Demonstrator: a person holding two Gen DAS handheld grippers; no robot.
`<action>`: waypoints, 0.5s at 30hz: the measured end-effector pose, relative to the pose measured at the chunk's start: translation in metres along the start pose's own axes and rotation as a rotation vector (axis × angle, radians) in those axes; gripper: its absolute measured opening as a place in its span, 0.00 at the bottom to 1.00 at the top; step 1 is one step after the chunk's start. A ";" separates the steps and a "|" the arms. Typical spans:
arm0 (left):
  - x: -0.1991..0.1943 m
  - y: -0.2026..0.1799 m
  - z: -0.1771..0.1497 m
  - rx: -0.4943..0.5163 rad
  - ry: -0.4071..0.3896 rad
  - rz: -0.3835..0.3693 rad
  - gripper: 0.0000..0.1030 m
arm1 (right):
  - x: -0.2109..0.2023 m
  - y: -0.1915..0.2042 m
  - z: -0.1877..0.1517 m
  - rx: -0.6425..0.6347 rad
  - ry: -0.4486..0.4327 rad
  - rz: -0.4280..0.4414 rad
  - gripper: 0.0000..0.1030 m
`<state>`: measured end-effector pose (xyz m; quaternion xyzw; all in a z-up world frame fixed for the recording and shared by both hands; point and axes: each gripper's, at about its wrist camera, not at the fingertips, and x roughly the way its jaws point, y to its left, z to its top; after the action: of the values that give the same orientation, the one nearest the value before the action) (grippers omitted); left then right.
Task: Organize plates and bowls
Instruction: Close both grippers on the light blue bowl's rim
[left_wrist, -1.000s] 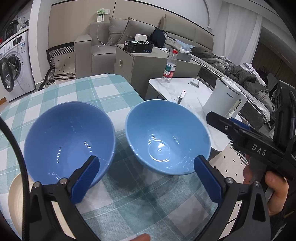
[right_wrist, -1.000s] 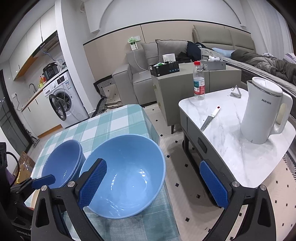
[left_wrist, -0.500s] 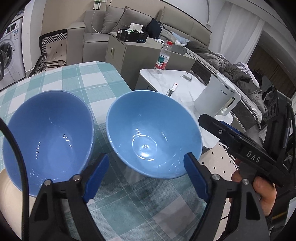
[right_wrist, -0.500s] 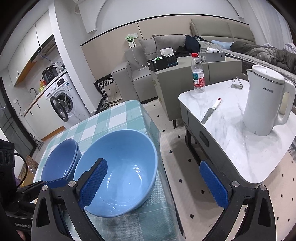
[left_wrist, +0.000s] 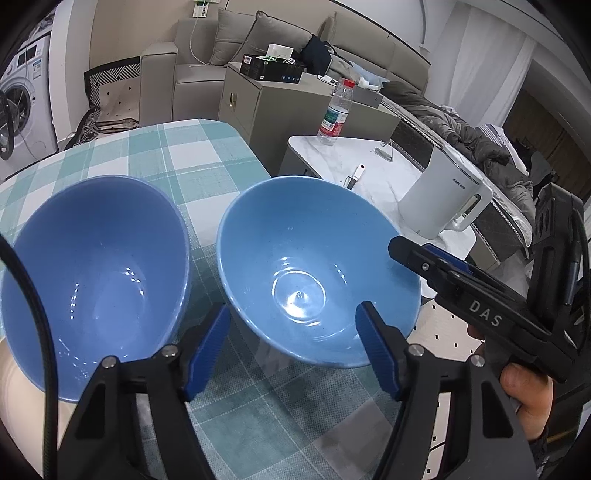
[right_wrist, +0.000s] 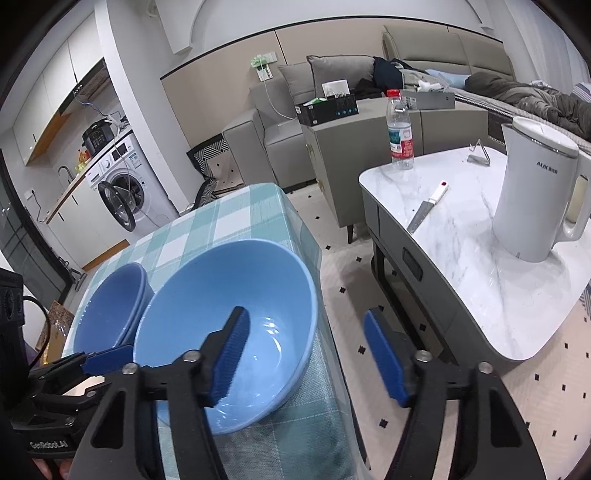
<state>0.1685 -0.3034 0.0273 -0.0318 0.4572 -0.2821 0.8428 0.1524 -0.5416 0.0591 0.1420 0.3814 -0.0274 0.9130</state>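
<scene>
From the left wrist camera we see two glossy blue ceramic bowls side by side on the teal-and-white checked tablecloth (left_wrist: 173, 155). The left blue bowl (left_wrist: 96, 273) appears to sit nested on another bowl, over a cream plate (left_wrist: 14, 391) that peeks out at the lower left. The lighter right blue bowl (left_wrist: 314, 269) stands near the table's right edge. Our left gripper (left_wrist: 293, 350) has just been closing; its blue-padded jaws stand apart on either side of the right bowl's near wall, and we cannot see either pad pressing on it. Our right gripper (left_wrist: 410, 254) reaches in from the right, level with that bowl's far rim, held by a hand (left_wrist: 524, 398).

From the right wrist camera, the right gripper (right_wrist: 306, 354) has also just been closing. Its jaws are apart, one pad inside the right blue bowl (right_wrist: 221, 295) and the other outside its rim, neither clearly touching. A white electric kettle (right_wrist: 535, 195) stands on the marble-topped side table (right_wrist: 461, 258).
</scene>
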 end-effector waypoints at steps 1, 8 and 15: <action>0.001 0.000 0.000 0.001 0.002 0.009 0.60 | 0.002 -0.001 0.000 0.002 0.006 -0.003 0.61; 0.004 0.004 0.001 0.000 0.010 0.025 0.52 | 0.008 0.001 -0.004 -0.008 0.008 -0.005 0.51; 0.010 0.000 -0.003 0.029 0.020 0.058 0.46 | 0.017 0.003 -0.005 -0.016 0.031 -0.012 0.34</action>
<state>0.1705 -0.3082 0.0180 -0.0037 0.4624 -0.2645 0.8463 0.1610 -0.5358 0.0446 0.1331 0.3966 -0.0275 0.9079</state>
